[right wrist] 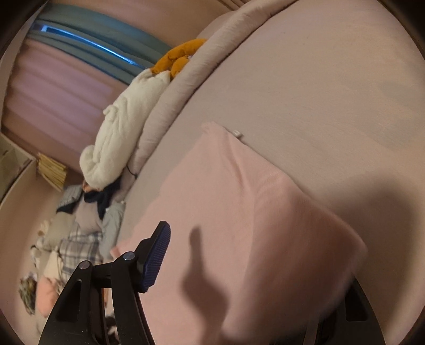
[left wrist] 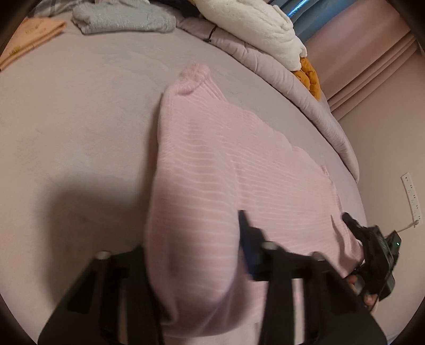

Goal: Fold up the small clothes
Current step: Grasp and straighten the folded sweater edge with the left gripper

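While the pink ribbed garment (left wrist: 212,164) lies across the near right part of the bed (left wrist: 79,119), a fold of it bulges up between the fingers of the left gripper (left wrist: 194,254), which appears to pinch it, though blur hides the contact. From the right wrist view, the right gripper (right wrist: 255,265) has one blue-padded finger clear of the cloth; its other finger is buried under a lifted flap, so I cannot tell its grip. Folded grey cloth (left wrist: 122,17) and an orange piece (left wrist: 32,37) sit far left.
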